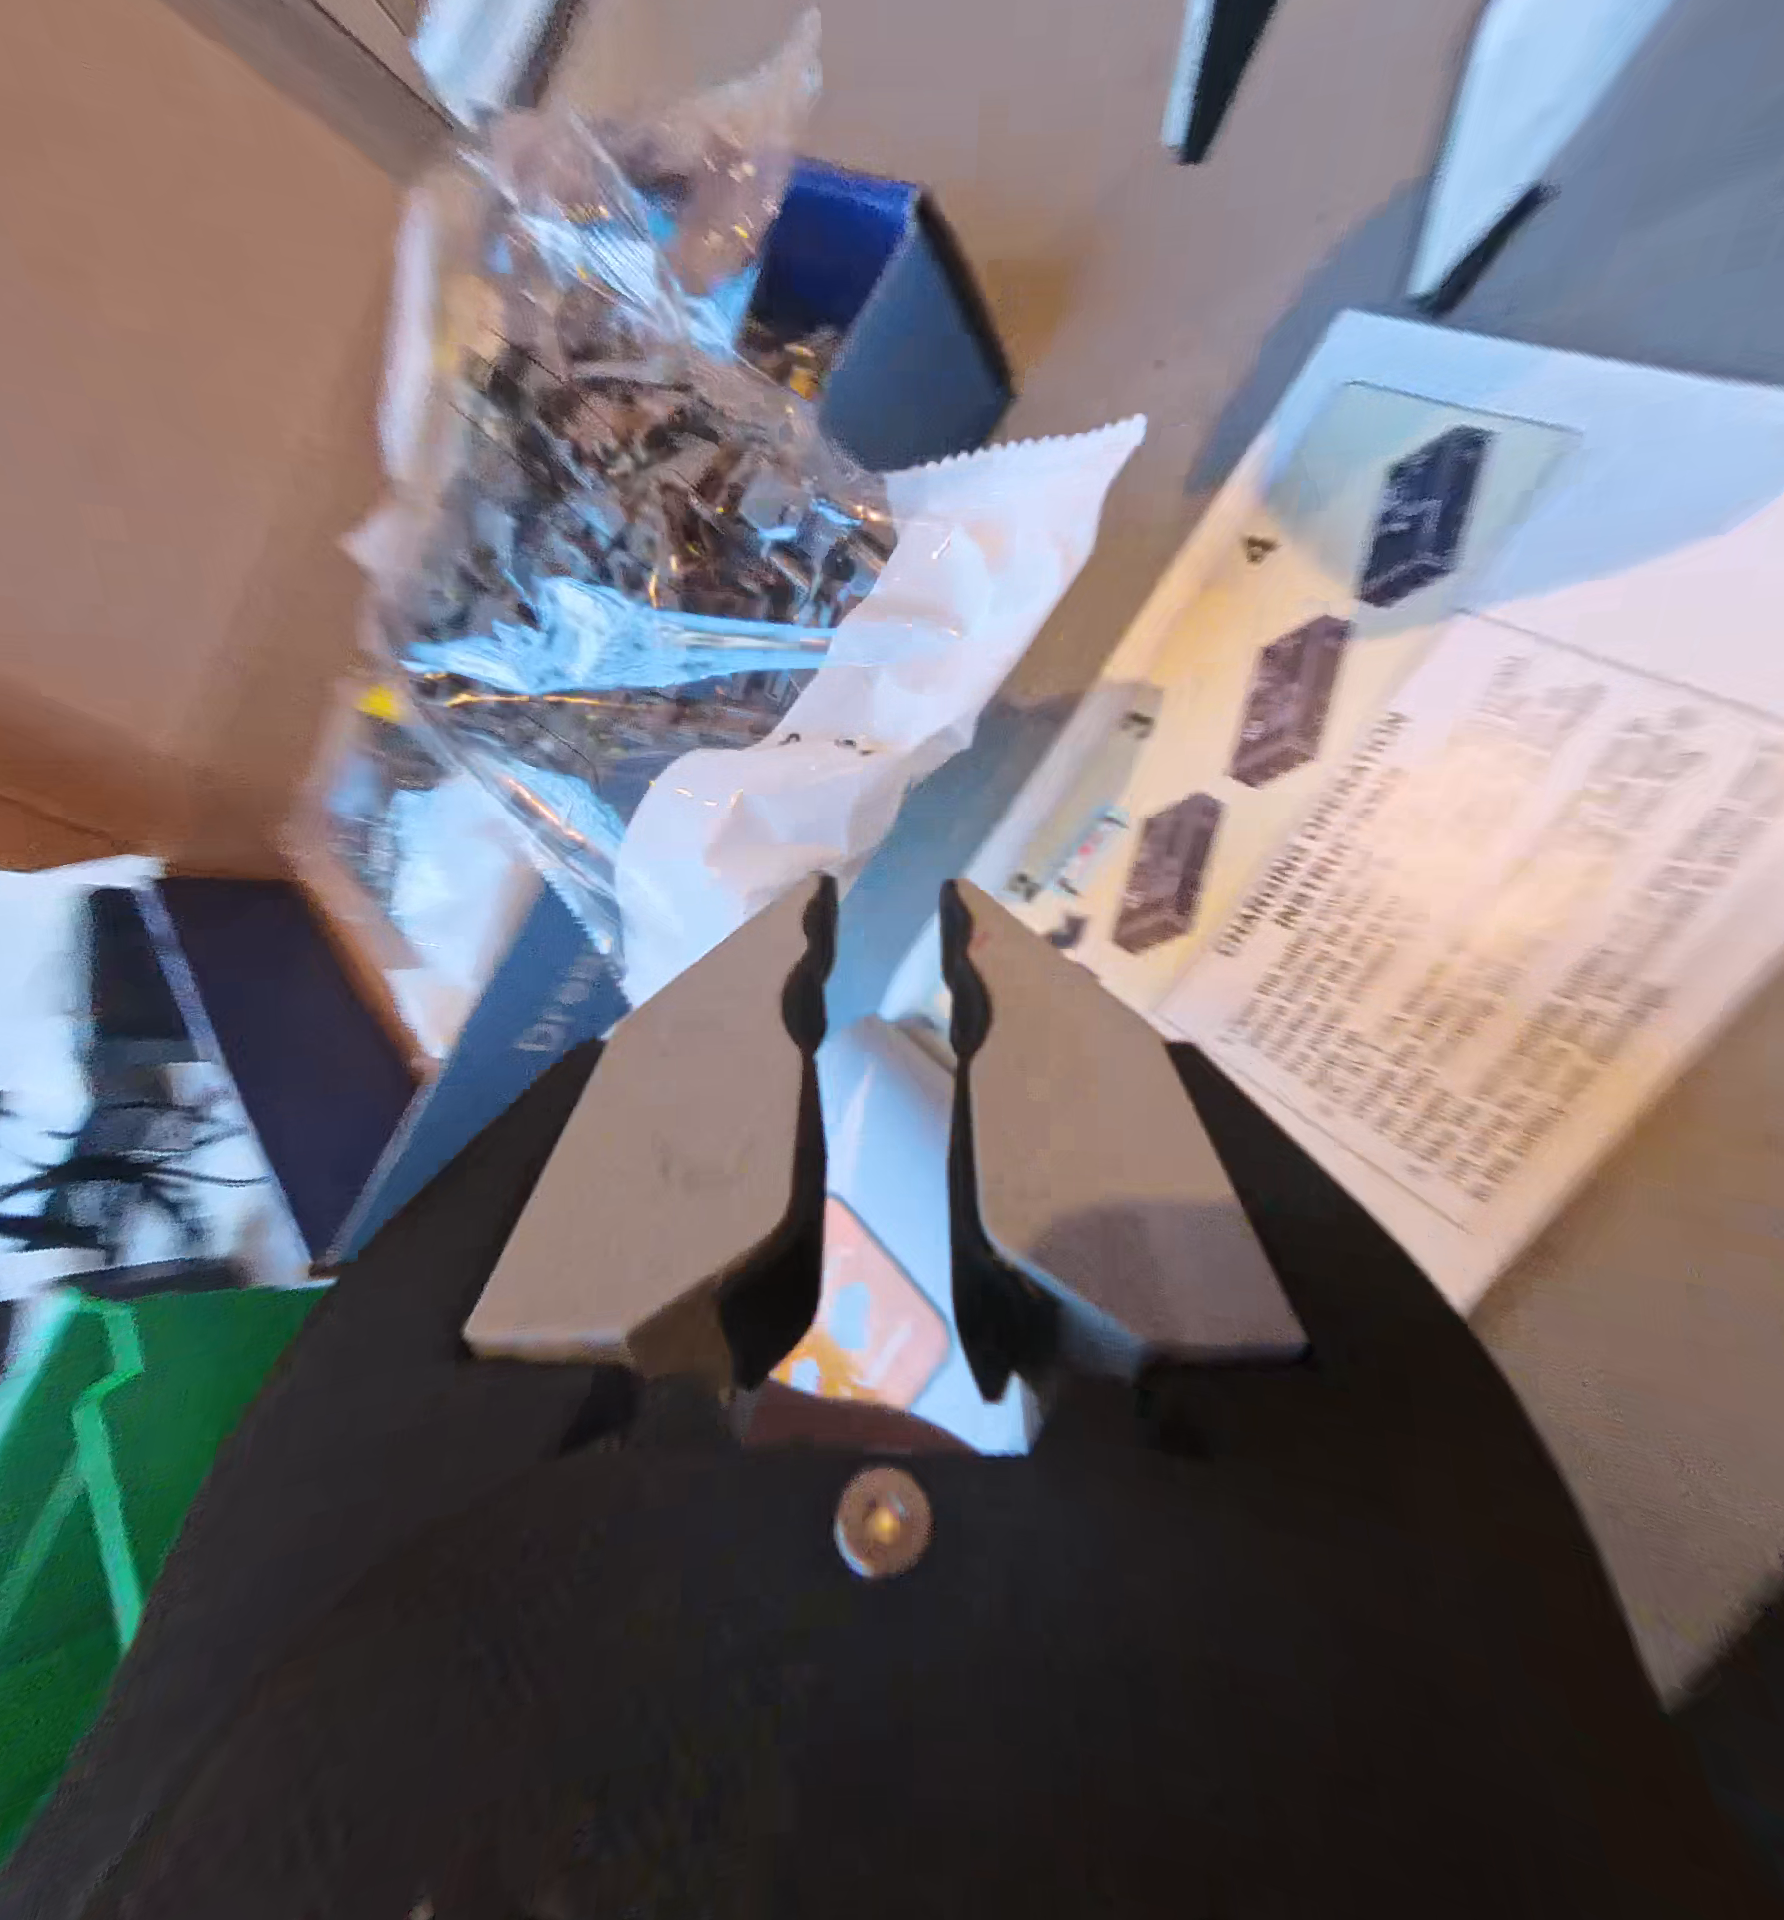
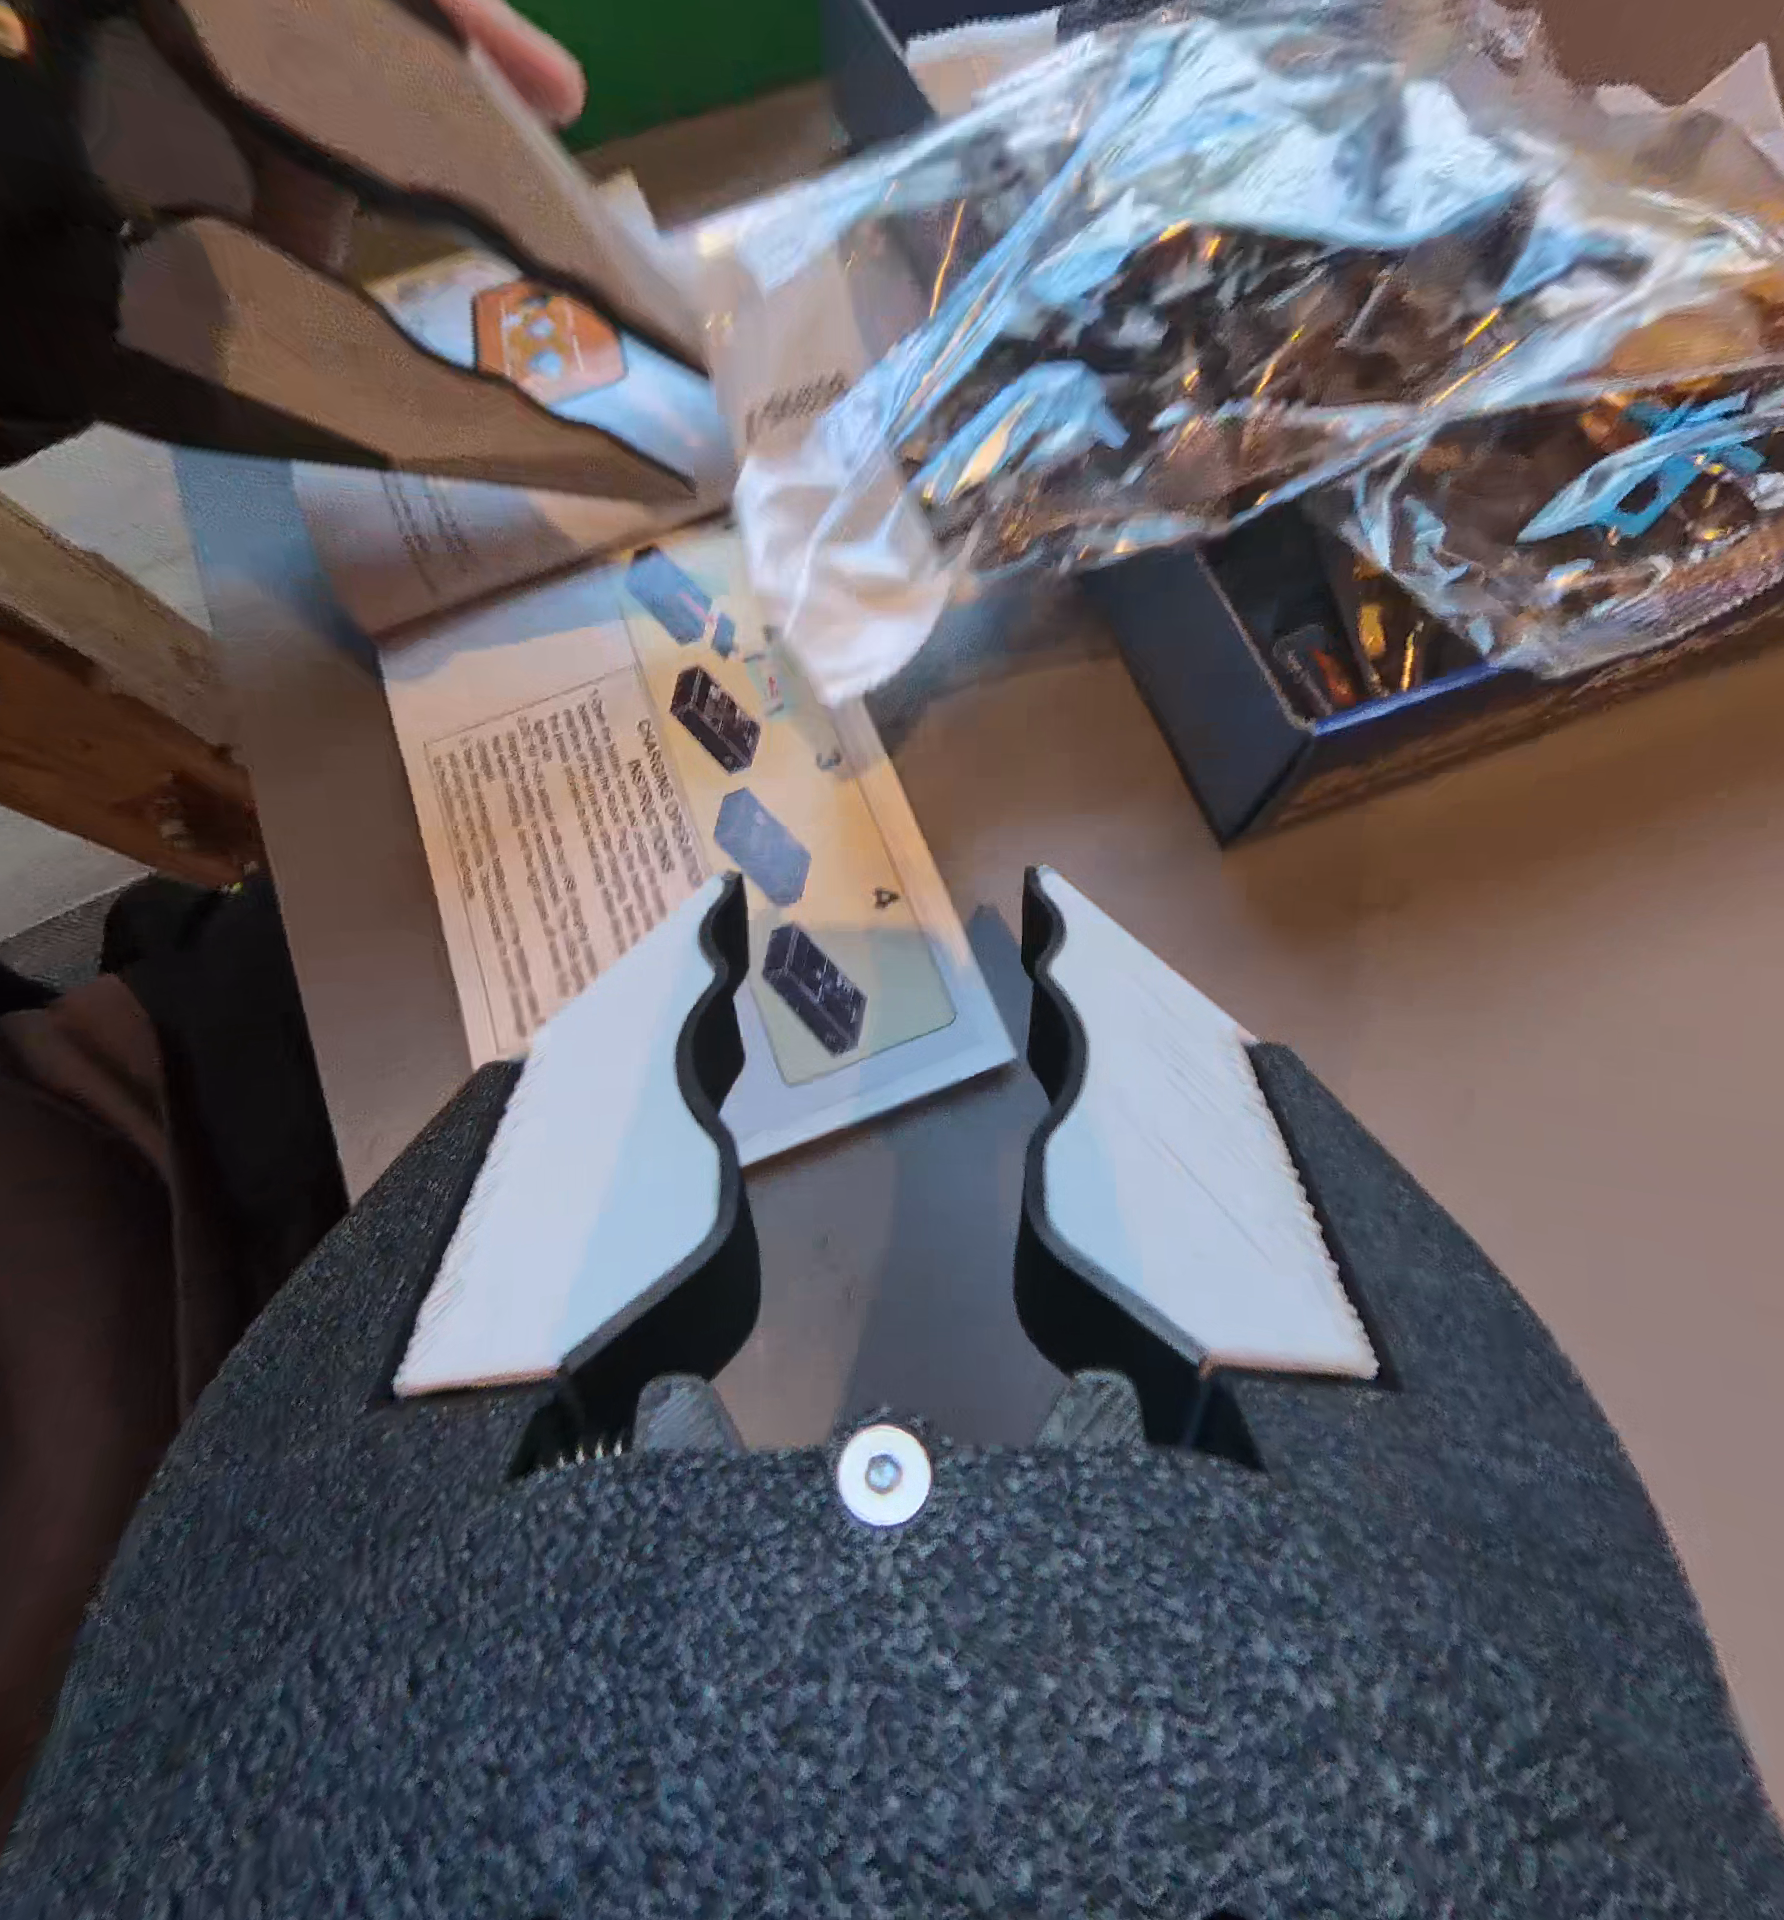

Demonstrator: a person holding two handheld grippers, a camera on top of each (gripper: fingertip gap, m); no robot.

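Note:
A clear plastic bag [image 1: 607, 499] of small dark parts, with a white toothed edge strip, hangs blurred just beyond my left gripper [image 1: 890, 894]. The left jaws stand a little apart, and the strip's lower edge is right at the left fingertip. Nothing is between the fingers. In the right wrist view the bag [image 2: 1231, 291] is over an open dark blue box [image 2: 1231, 727], with the left gripper [image 2: 696, 426] beside its corner. My right gripper [image 2: 883, 883] is open and empty above a printed instruction sheet [image 2: 576, 831].
The sheet [image 1: 1439, 883] lies on a brown tabletop [image 2: 1490, 1039]. The blue box [image 1: 909, 312] stands behind the bag. A green object [image 1: 36, 1507] and a black-and-white printed item [image 1: 57, 1091] are at the left. A person's hand [image 2: 524, 52] shows at the top.

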